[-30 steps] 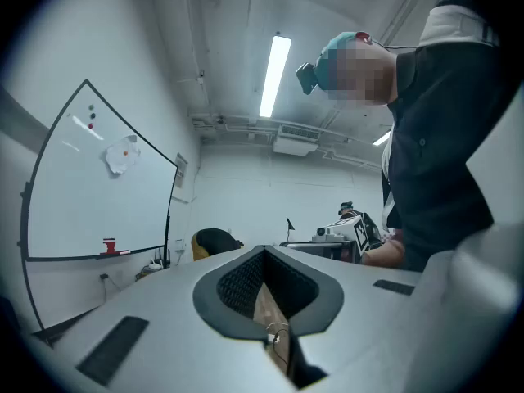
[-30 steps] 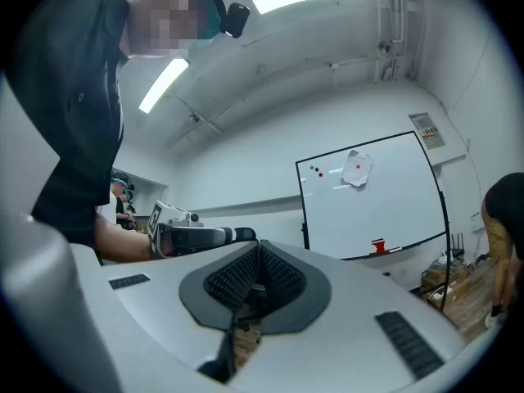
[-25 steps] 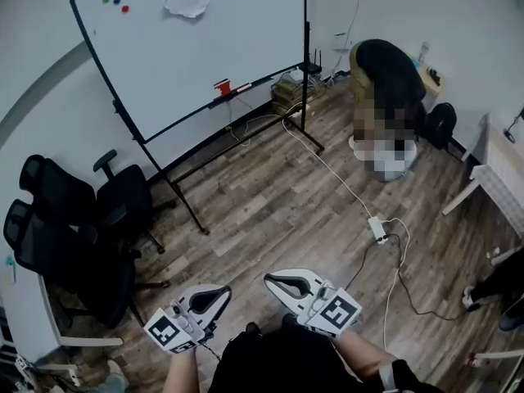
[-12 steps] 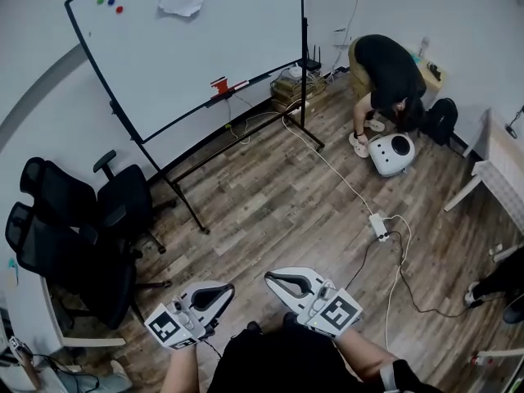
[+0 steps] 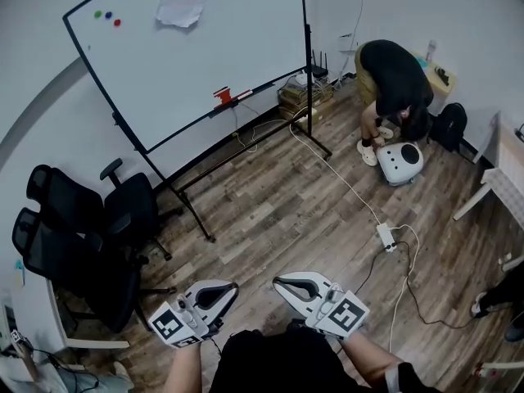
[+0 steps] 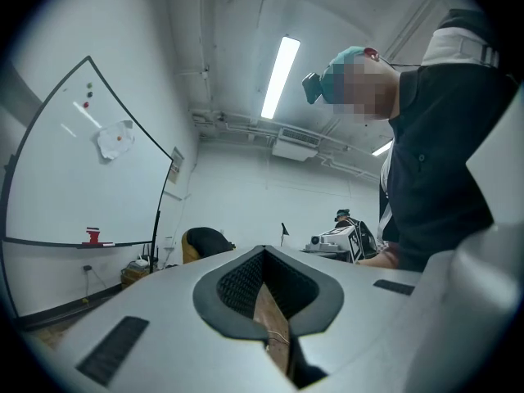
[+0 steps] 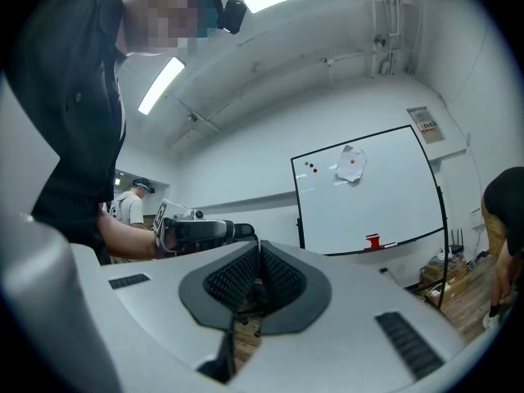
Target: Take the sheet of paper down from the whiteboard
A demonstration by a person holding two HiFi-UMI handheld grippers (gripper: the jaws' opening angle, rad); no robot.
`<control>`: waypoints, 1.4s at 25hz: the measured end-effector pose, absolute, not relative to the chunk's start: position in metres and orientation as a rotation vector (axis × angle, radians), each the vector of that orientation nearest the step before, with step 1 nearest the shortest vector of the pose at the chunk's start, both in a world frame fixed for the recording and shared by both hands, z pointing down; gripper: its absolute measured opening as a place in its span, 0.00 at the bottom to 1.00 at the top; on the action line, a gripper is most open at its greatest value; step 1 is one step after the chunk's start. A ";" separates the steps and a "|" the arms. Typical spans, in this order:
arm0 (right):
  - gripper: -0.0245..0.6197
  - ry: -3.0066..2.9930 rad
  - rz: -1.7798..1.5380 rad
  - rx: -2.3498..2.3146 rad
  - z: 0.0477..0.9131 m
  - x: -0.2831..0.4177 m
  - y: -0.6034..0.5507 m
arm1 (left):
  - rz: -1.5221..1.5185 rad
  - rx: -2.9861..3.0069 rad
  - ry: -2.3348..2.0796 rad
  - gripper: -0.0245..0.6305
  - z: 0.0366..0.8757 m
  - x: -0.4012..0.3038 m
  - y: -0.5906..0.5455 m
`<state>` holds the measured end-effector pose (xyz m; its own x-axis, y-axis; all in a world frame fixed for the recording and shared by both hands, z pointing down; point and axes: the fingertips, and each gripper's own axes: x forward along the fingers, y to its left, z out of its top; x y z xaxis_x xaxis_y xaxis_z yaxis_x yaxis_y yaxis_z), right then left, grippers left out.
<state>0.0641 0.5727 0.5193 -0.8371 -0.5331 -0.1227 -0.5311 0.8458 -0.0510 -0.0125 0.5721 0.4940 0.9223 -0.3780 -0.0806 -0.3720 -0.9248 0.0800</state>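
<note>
A crumpled white sheet of paper hangs near the top of the whiteboard, pinned by an orange magnet; it also shows as the paper and the paper in the gripper views. Both grippers are far from the board, held low near my body. My left gripper is shut and holds nothing, its tip pointing level into the room. My right gripper is shut and holds nothing too, its tip pointing toward the whiteboard.
Three coloured magnets sit at the board's upper left, a red eraser on its tray. Black office chairs stand left. A cable and power strip cross the wooden floor. A person bends over a white device at the right.
The whole view has shifted a little: the whiteboard and floor slid down and right in the head view as I moved forward. Both grippers kept their pose, shut.
</note>
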 end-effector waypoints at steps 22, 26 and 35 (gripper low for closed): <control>0.07 2.997 0.008 -0.903 0.496 -0.001 0.348 | -0.271 2.971 -0.668 0.05 0.486 -0.091 0.357; 0.07 2.984 0.033 -0.950 0.481 -0.018 0.291 | -0.270 3.014 -0.653 0.05 0.476 -0.109 0.299; 0.07 2.966 0.001 -0.968 0.483 -0.041 0.188 | -0.275 2.977 -0.561 0.05 0.495 -0.122 0.181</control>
<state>-0.0409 0.1875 0.4833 -0.8070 -0.5901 -0.0211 -0.5901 0.8073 -0.0061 -0.1217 0.1814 0.4952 0.9158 -0.3692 -0.1582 -0.3513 -0.9271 0.1303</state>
